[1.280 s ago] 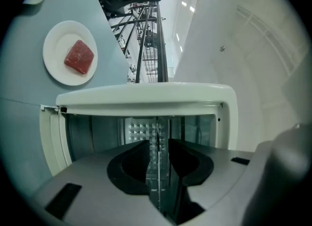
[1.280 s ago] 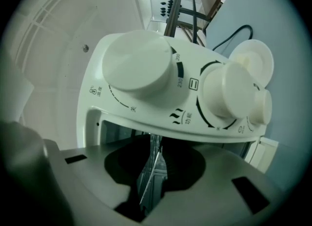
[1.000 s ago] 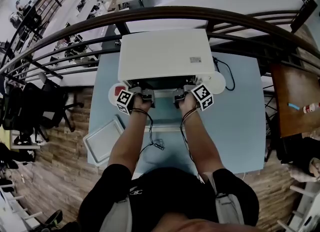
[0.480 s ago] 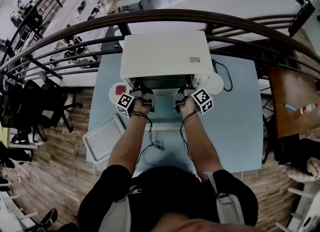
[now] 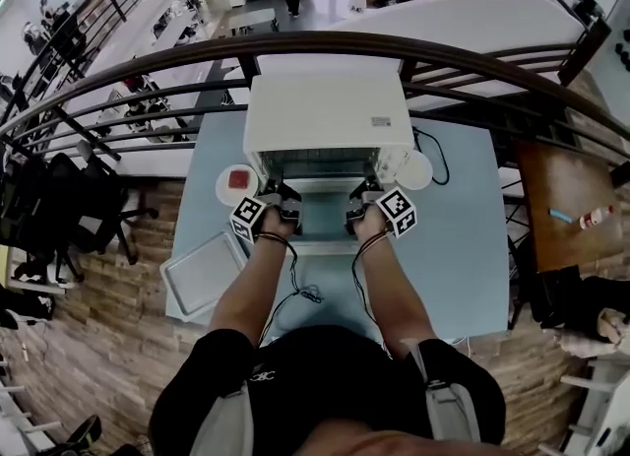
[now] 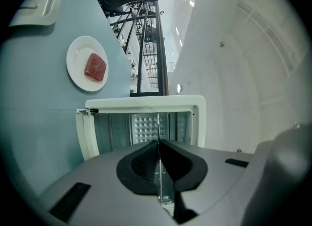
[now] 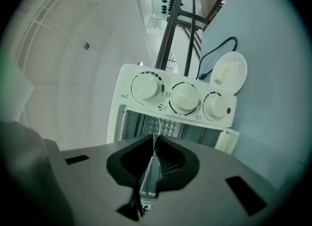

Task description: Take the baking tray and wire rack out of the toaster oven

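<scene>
pale blue table (image 5: 463,247), white plate (image 6: 87,64) bearing a red block (image 6: 95,67) (toward the table's left side), second white plate (image 7: 229,72) with a pale piece, black cord (image 7: 214,49) beside it, dark curved railing (image 5: 325,42) beyond

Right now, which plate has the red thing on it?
The plate left of the toaster oven: a red block lies on it. The other plate, at the oven's right, holds a pale piece.

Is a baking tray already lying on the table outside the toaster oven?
Yes, the baking tray lies at the table's front left corner.
</scene>
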Motion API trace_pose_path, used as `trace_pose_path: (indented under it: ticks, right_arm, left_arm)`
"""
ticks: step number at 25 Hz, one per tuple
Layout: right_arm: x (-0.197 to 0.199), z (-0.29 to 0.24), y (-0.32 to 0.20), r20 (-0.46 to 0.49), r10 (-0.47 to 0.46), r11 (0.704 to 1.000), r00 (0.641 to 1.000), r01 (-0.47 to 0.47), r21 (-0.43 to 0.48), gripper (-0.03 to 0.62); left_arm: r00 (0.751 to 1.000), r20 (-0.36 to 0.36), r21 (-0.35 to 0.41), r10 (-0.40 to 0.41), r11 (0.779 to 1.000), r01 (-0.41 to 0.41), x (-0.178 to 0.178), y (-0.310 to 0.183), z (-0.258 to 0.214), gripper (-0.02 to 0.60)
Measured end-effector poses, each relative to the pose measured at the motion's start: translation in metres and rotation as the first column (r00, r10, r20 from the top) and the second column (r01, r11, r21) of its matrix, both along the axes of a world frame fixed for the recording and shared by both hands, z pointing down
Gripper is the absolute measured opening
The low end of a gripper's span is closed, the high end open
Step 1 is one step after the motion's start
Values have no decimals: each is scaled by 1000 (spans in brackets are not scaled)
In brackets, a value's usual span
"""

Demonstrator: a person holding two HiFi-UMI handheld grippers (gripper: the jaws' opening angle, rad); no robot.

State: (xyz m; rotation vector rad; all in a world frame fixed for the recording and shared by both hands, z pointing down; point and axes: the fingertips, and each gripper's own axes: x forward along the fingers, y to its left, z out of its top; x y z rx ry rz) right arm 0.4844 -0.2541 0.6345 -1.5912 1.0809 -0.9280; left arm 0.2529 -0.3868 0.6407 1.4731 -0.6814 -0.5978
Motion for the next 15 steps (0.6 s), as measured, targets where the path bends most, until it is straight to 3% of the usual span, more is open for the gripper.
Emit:
trace_pose_path:
  ticks: [15]
  right_arm:
    - [-45, 6, 62, 10, 2, 999, 1000, -2, 32, 23]
  left_arm:
    - [994, -22, 27, 109, 994, -108, -40, 59, 4, 22]
